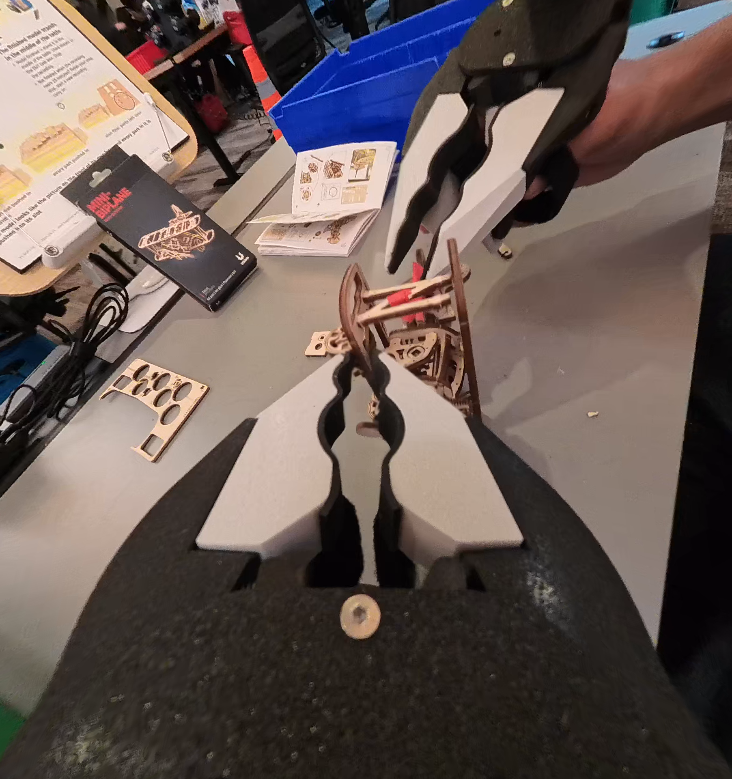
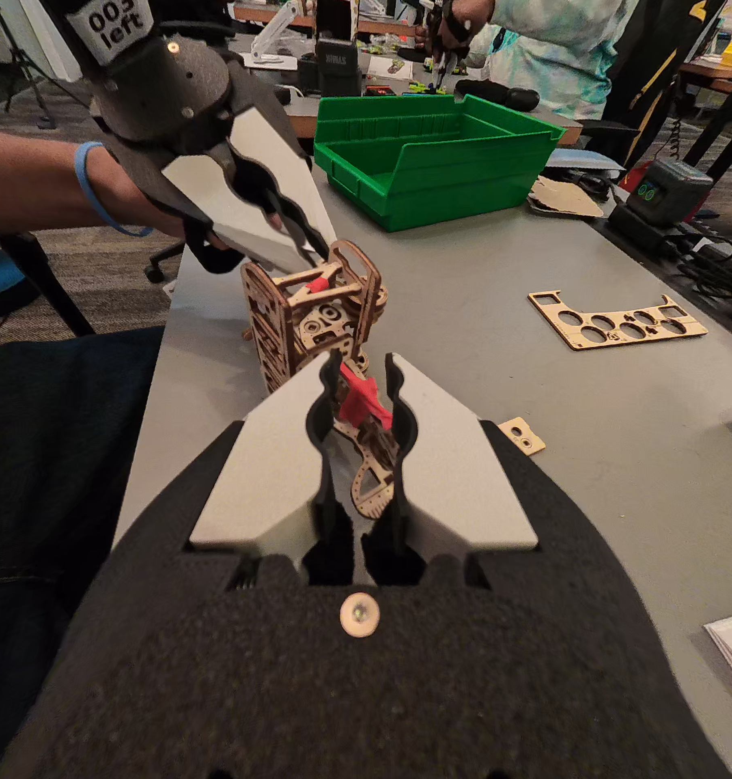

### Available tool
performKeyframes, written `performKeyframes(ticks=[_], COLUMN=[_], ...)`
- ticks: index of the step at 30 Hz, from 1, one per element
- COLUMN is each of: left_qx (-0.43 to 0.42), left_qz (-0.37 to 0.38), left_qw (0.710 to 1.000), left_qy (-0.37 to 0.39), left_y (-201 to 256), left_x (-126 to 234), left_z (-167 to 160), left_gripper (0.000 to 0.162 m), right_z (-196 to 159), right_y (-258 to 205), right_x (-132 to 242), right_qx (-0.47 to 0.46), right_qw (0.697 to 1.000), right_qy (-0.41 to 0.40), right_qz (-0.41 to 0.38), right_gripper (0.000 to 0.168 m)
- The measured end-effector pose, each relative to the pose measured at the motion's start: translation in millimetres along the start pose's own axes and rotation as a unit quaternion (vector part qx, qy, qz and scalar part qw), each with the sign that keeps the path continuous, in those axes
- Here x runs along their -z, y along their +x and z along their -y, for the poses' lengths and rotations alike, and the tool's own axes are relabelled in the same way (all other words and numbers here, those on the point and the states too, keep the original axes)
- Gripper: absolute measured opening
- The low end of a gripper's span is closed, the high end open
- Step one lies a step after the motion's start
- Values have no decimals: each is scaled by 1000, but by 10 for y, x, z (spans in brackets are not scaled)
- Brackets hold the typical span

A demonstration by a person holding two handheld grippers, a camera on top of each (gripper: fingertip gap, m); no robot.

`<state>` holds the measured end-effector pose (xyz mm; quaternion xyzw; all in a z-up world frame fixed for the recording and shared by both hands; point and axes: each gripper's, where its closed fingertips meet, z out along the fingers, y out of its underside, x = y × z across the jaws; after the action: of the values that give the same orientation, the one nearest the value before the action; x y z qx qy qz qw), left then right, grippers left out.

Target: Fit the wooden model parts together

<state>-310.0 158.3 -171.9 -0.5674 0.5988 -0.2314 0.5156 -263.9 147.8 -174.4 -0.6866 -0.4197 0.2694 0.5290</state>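
Observation:
A wooden biplane model [image 1: 410, 333] stands on end on the grey table [image 1: 566, 379], with red pieces among its struts. My left gripper [image 1: 363, 360] is shut on the model's dark curved wing edge. In the right wrist view it [image 2: 318, 252] comes in from the upper left and pinches the top of the model [image 2: 313, 312]. My right gripper [image 2: 358, 358] has its jaws a little apart around a red piece [image 2: 362, 398] on the model's tail, which touches both fingers. In the left wrist view it [image 1: 415, 263] reaches down from the upper right.
A punched-out wooden sheet [image 1: 157, 404] [image 2: 617, 322] and a small wooden part [image 2: 522, 436] lie on the table. A black box [image 1: 166, 227], booklet [image 1: 335, 198], blue bin [image 1: 377, 84], green bin [image 2: 431, 160] and cables [image 1: 82, 337] ring the work area. The tips of one gripper are about 6 centimetres away from the tips of the other.

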Motion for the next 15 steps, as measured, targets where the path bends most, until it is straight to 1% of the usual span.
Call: performKeyframes(ticks=[1, 4, 6, 8, 10, 12, 15], left_qx=[-6, -22, -18, -14, -32, -17, 23], left_qz=[1, 19, 32, 47, 59, 54, 17], left_qw=[1000, 999, 999, 999, 997, 998, 1000], left_qy=[-10, -19, -19, -12, -22, -18, -9], left_y=[3, -13, -14, -5, -23, -31, -28], left_x=[-18, -17, 18, 44, 43, 16, -81], left_z=[-26, -32, -20, 17, 25, 73, 141], left_gripper=[10, 17, 18, 18, 15, 15, 11], right_z=[7, 6, 9, 10, -4, -21, -49], right_y=[-3, 4, 4, 1, 17, 30, 46], right_x=[0, -2, 1, -4, -13, -21, -17], right_qx=[-3, 0, 4, 2, 6, 6, 3], right_qw=[1000, 1000, 1000, 1000, 1000, 1000, 1000], right_qy=[1, -4, -5, -4, -7, -8, -6], right_qz=[2, -4, -8, -9, -14, -14, -15], right_gripper=[19, 19, 19, 19, 19, 19, 19])
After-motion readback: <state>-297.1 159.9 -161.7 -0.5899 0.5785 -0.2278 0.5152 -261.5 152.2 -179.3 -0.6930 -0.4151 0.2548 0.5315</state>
